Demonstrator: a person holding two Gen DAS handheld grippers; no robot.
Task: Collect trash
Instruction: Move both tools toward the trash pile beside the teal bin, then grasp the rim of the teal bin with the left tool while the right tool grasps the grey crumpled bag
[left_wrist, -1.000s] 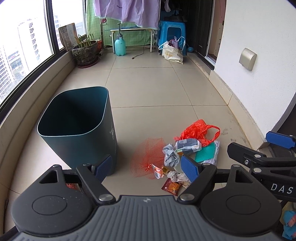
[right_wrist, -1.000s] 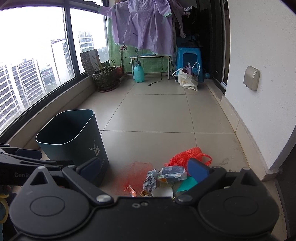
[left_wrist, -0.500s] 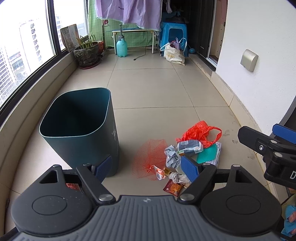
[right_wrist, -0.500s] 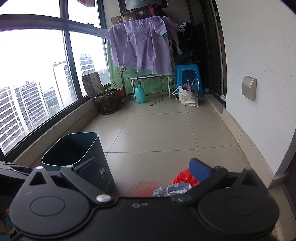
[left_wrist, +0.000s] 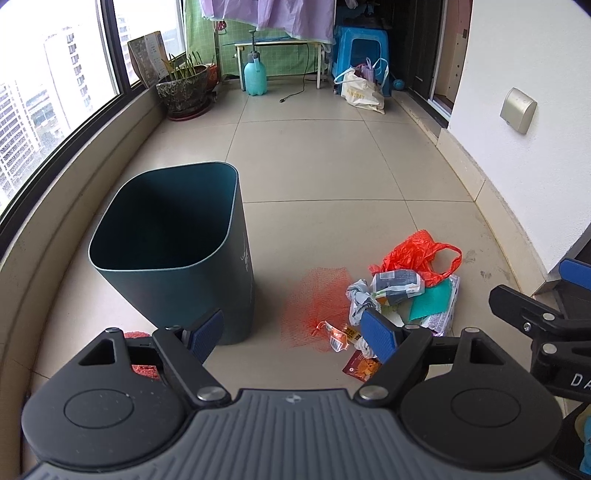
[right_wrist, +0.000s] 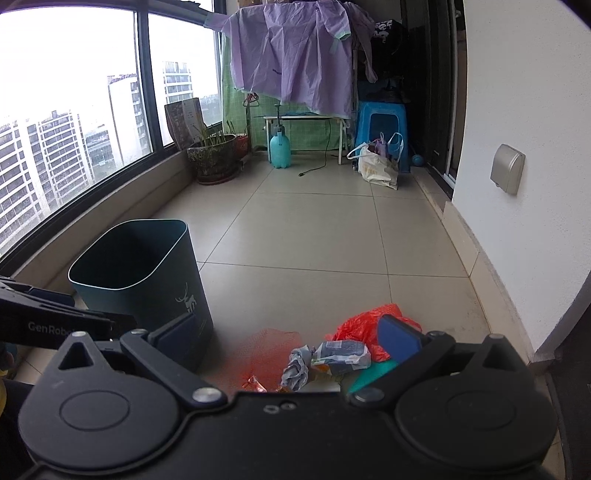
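A dark teal trash bin (left_wrist: 173, 251) stands open and upright on the tiled floor; it also shows in the right wrist view (right_wrist: 144, 273). To its right lies a trash pile: an orange plastic bag (left_wrist: 417, 254), a red mesh net (left_wrist: 317, 299), a crumpled printed packet (left_wrist: 397, 282), a green sheet (left_wrist: 430, 304) and small wrappers (left_wrist: 360, 365). The right wrist view shows the orange bag (right_wrist: 364, 325) and the packet (right_wrist: 341, 356). My left gripper (left_wrist: 291, 334) is open and empty above the floor before the bin and pile. My right gripper (right_wrist: 290, 338) is open and empty, to the right.
A window ledge (left_wrist: 55, 206) curves along the left and a white wall (left_wrist: 535, 155) runs on the right. At the far end stand a potted plant (left_wrist: 184, 88), a turquoise spray bottle (left_wrist: 255, 75), a blue stool (left_wrist: 364, 48) and a shopping bag (left_wrist: 360, 92).
The left gripper has drifted slightly, the bin now sitting nearer the view's centre. The right gripper's view tilted up, then came back down towards the trash pile. Both stay open.
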